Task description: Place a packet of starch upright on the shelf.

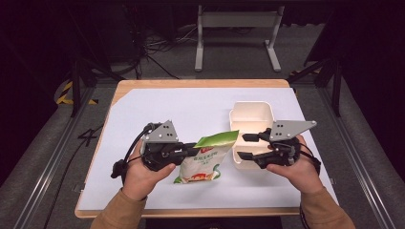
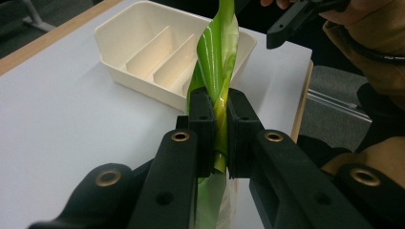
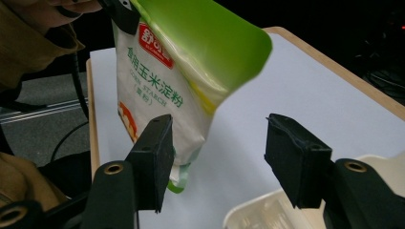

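Pouch (image 3: 162,90) reads "CORN STARCH" | left gripper (image 2: 217,129) jaws clamp it | right gripper (image 3: 219,157) jaws wide, empty

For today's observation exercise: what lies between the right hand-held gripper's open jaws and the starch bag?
Nothing: in the right gripper view, bare white table separates the right hand-held gripper from the starch bag.

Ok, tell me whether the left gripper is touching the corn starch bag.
Touching. The left gripper view shows the left gripper with both jaws pressed against the corn starch bag, pinching its green edge.
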